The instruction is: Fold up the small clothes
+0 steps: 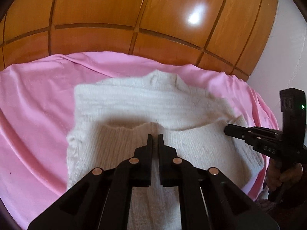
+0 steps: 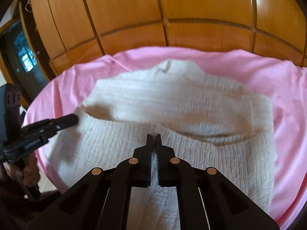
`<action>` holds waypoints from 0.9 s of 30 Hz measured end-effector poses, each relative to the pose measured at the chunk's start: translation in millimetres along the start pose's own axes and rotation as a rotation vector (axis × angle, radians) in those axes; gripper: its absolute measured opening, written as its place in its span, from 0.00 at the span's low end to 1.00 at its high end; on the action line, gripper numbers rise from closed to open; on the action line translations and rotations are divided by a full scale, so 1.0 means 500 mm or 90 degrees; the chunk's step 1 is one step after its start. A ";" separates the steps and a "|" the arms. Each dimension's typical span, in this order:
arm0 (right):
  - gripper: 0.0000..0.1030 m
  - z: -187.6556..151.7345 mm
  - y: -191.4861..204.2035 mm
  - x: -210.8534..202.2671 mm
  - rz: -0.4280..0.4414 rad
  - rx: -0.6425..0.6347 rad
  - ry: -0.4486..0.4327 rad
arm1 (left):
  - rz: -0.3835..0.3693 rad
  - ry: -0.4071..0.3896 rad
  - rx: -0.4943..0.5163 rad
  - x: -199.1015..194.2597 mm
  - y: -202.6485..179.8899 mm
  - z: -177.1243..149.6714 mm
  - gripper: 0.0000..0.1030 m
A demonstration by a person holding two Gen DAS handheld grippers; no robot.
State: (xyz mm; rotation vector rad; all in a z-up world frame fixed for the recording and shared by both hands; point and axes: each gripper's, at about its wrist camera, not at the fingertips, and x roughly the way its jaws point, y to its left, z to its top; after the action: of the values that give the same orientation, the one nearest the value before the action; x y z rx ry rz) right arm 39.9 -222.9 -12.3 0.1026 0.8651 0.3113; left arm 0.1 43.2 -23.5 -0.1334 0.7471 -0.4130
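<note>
Two grippers meet over one white knitted sweater, and we take that sweater as our landmark throughout. Our left gripper points forward across the garment's near half, its jaws drawn almost together with only a thin slit between the fingertips. A strip of white knit runs down between the fingers, though we cannot tell for certain that it is pinched. Our right gripper sits in the same pose, jaws nearly closed, white knit showing in the narrow gap; again, whether it truly grips is unclear. From the left view, the right gripper reaches in at the sweater's right edge, with the right hand wrapped around its handle below. From the right view, the left gripper comes in at the sweater's left edge, left hand on the handle.

The sweater's long axis runs away from us, collar at the far end. Its near portion is folded up over the body, the ribbed hem lying crosswise at mid-length. The knit looks thick, cream-white and slightly blurred.

Beneath the sweater spreads a wrinkled pink sheet, and beyond it stands a glossy wooden panelled wardrobe.
</note>
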 end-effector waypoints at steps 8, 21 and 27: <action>0.03 -0.039 -0.037 0.126 -0.035 0.031 0.055 | 0.079 0.084 0.000 0.139 0.017 -0.019 0.05; 0.03 -0.050 -0.043 0.119 -0.024 0.054 0.044 | 0.095 0.046 -0.020 0.014 0.103 0.003 0.58; 0.03 -0.042 -0.046 0.114 -0.015 0.068 0.054 | 0.145 0.111 0.053 0.095 0.079 -0.019 0.42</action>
State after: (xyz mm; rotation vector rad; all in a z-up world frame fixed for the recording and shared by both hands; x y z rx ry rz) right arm 63.9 -227.9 -72.7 0.1786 0.9657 0.2489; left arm 37.4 60.1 -71.0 0.0671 0.9046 -0.2406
